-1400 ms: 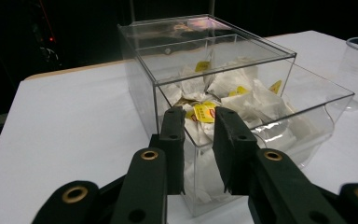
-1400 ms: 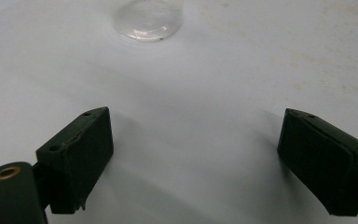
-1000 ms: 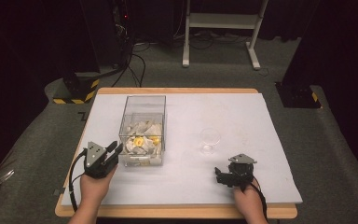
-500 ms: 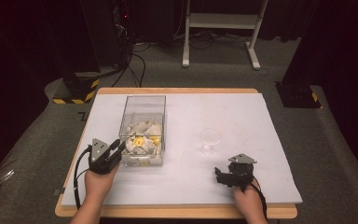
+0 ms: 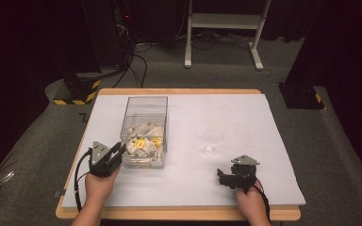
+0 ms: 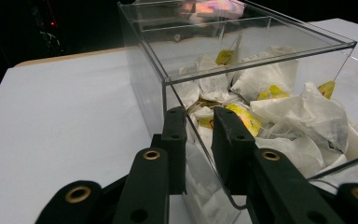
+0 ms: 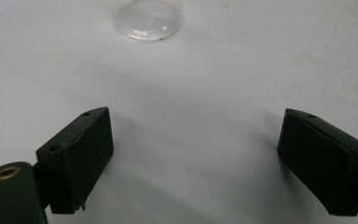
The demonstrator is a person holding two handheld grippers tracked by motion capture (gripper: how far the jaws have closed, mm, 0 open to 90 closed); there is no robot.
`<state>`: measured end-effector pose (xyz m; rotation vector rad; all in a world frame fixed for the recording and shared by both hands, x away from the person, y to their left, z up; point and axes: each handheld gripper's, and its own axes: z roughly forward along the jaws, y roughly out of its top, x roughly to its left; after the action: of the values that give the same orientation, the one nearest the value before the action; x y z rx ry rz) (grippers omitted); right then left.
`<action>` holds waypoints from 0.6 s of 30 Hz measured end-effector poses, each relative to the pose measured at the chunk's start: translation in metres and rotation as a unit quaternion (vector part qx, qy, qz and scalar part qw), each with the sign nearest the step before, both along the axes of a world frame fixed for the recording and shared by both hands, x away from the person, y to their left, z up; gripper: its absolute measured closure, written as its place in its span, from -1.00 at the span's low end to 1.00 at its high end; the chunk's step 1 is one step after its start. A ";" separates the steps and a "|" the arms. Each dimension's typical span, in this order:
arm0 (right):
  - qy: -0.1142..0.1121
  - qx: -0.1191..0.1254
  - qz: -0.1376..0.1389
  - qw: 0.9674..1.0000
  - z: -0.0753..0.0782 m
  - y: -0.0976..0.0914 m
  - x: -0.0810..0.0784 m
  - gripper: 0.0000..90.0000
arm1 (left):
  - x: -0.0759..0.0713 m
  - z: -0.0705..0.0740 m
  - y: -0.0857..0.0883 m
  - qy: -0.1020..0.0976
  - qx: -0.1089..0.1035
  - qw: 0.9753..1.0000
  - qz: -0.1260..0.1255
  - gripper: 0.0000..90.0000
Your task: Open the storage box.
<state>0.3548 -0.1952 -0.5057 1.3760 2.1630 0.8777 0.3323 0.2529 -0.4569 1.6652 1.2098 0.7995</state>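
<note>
White tabletop (image 5: pixel 245 117), broad and mostly bare, with dark floor all round. Carries a clear box (image 5: pixel 143 106) left of the middle, open at the top, standing square and upright.

At the box's near left corner: left tool (image 5: pixel 119 149), angled in from the person's side. Has just been closing its jaws, with the thin clear wall between them. Seen along the jaws in the left gripper view, stands one jaw outside the wall and one inside, drawn close together on it. Reads as a grip taken on the box, so likely ready to steady, drag or tilt it; no sign yet of the box leaving the surface.

Near the front edge on the right: right tool (image 5: pixel 222 179), resting low over the sheet, jaws wide apart and nothing between them. Well apart from the box.

Just beyond that tool: a small empty glass (image 5: pixel 212 140), upright, alone, between it and the box. Could be knocked if the box is slid to the right.

Inside the box: a heap of white tea bags (image 5: pixel 141 141) with yellow tags, piled toward the near end, some pressed against the gripped wall.
</note>
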 end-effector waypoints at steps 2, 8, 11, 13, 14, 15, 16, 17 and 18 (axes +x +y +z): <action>0.000 0.000 0.000 1.000 0.000 0.000 0.000 -0.77 | -0.001 0.000 0.000 -0.001 0.001 1.000 0.001 0.69; 0.000 0.000 0.000 1.000 0.000 0.000 0.000 -0.77 | -0.005 0.000 0.000 -0.001 0.001 1.000 0.000 0.69; 0.000 0.000 0.000 1.000 0.000 0.000 0.000 -0.77 | -0.007 0.000 0.000 0.000 0.002 1.000 0.001 0.70; 0.000 0.000 0.000 1.000 0.000 0.000 0.000 -0.77 | -0.009 0.000 -0.001 0.001 0.001 1.000 0.001 0.70; 0.000 0.000 0.000 1.000 0.000 0.000 0.000 -0.77 | -0.009 0.000 -0.001 0.001 0.001 1.000 0.001 0.70; 0.000 0.000 0.000 1.000 0.000 0.000 0.000 -0.77 | -0.010 0.000 -0.001 0.001 0.002 1.000 0.000 0.70; 0.000 0.000 0.000 1.000 0.000 0.000 0.000 -0.77 | -0.011 0.000 -0.001 0.001 0.002 1.000 -0.001 0.70; 0.000 0.000 0.000 1.000 0.000 0.000 0.000 -0.77 | -0.011 0.000 0.000 0.002 0.002 1.000 -0.001 0.70; 0.000 0.000 0.000 1.000 0.000 0.000 0.000 -0.77 | -0.011 0.000 0.000 0.002 0.002 1.000 -0.001 0.70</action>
<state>0.3547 -0.1952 -0.5057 1.3758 2.1628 0.8775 0.3210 0.2526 -0.4567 1.6712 1.2096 0.7993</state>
